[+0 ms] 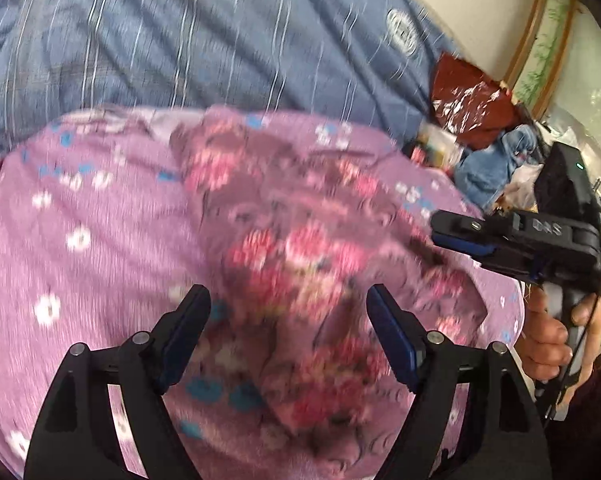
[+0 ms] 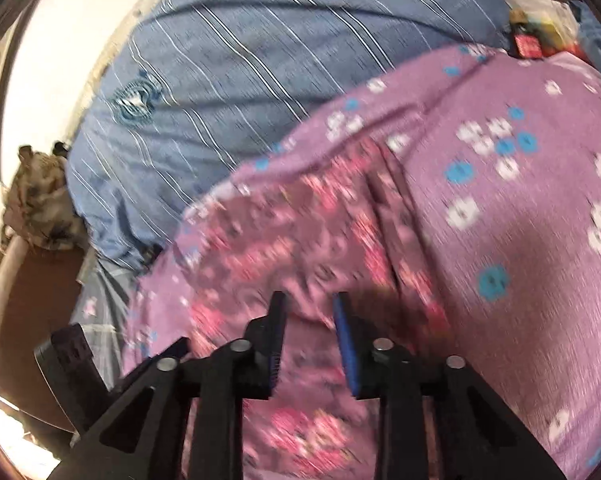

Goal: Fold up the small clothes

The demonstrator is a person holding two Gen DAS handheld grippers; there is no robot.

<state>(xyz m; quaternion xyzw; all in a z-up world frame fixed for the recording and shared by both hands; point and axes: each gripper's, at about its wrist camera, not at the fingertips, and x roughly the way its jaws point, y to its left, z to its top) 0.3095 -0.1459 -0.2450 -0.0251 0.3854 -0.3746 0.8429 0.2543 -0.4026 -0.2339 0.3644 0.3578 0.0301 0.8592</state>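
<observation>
Bedspread [image 1: 180, 52]: we saw blue cloth with thin white stripes filling the far half of both views, and round emblems printed on it.
Purple cloth [image 1: 80, 240]: we had a big purple piece with white and blue flowers lying over the bedspread, wrinkled and blurred in both views.
Garment [image 1: 300, 248]: there it was, the small pink-flowered piece, lying on the purple cloth right in front of both grippers; the blur kept us from telling how it was folded.
Clutter: beyond the purple cloth's far right edge we spotted a shiny red bag [image 1: 472, 100] and a bundle of blue cloth [image 1: 496, 164].
Left gripper [image 1: 288, 312]: we found its jaws standing wide apart above the garment, nothing between the blue pads [image 1: 392, 344], no grip on anything.
Right gripper [image 2: 308, 312]: its jaws stood a narrow way open over the garment; we saw the cloth through the gap, pads clear of it, nothing held.
Hand [image 1: 556, 336]: in the left view we caught it wrapped round the right gripper's handle, at the purple cloth's right edge.
</observation>
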